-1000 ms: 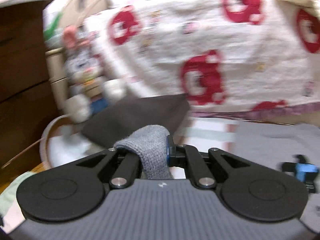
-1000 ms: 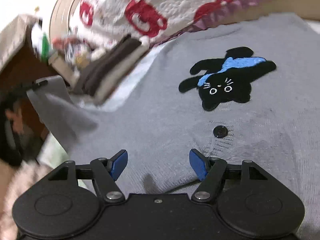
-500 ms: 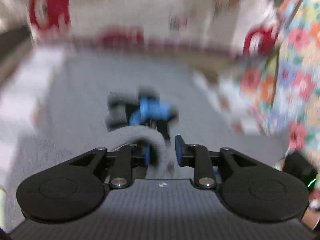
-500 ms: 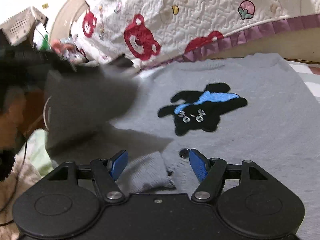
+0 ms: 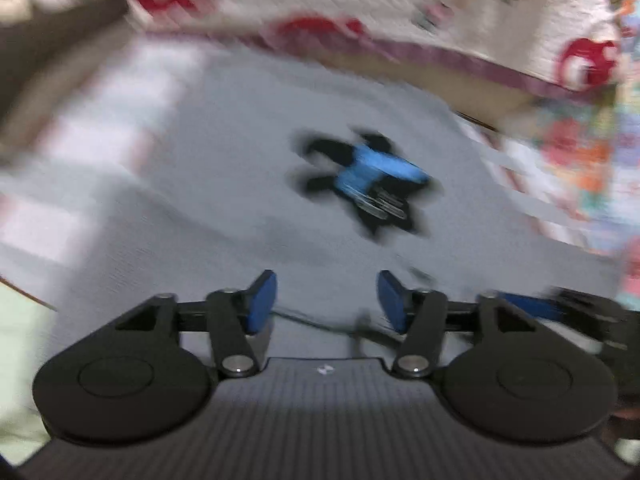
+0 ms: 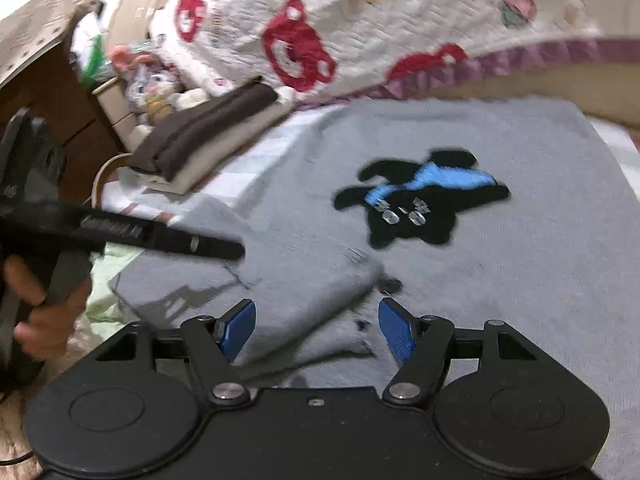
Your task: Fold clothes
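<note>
We hold both grippers, left (image 5: 326, 296) & right (image 6: 316, 328), jaws spread, empty, over grey knit sweater w/ black cat patch (image 6: 540, 280), sleeve (image 6: 280, 280) folded in.

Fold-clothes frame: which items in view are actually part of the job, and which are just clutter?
Job:
grey sweater with black cat patch
its sleeve folded across the front
left gripper, open
right gripper, open

Lying about:
bear-print quilt
folded dark clothes
plush toys
wooden cabinet
floral fabric
</note>
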